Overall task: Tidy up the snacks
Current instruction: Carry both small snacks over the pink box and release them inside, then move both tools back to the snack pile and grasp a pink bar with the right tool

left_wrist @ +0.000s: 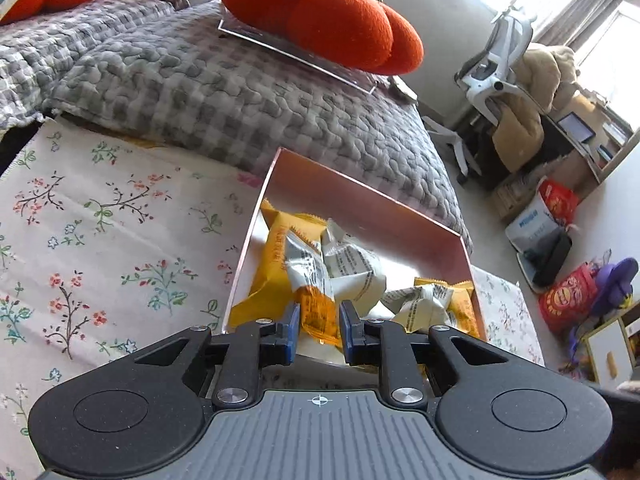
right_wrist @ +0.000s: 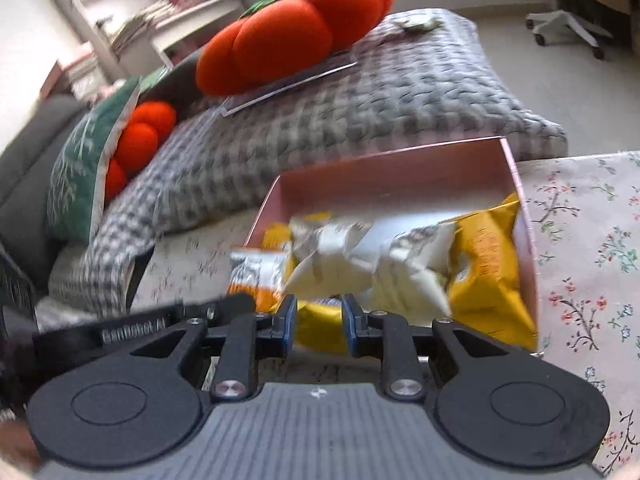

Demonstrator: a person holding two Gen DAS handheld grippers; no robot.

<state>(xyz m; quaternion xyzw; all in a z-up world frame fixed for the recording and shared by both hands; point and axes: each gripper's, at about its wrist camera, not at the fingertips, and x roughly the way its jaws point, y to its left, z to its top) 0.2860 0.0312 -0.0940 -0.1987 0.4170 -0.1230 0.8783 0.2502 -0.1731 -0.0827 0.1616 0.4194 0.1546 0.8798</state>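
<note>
A pink box (left_wrist: 360, 196) stands on a floral cloth and holds several yellow and white snack packets (left_wrist: 352, 268). My left gripper (left_wrist: 319, 326) is at the box's near edge, shut on an orange-yellow packet (left_wrist: 318, 316) between its blue pads. In the right wrist view the same pink box (right_wrist: 384, 172) shows the packets (right_wrist: 400, 264). My right gripper (right_wrist: 319, 322) is at its near side, shut on a yellow packet (right_wrist: 320, 326). The left gripper's black body (right_wrist: 132, 330) shows at the left, with another packet (right_wrist: 256, 272) by the box's corner.
The floral tablecloth (left_wrist: 100, 248) covers the surface around the box. A grey checked quilt (left_wrist: 240, 96) with an orange pumpkin cushion (left_wrist: 320, 12) on a clear tray lies behind. A chair (left_wrist: 496, 68), bags (left_wrist: 564, 292) and shelves stand on the floor at the right.
</note>
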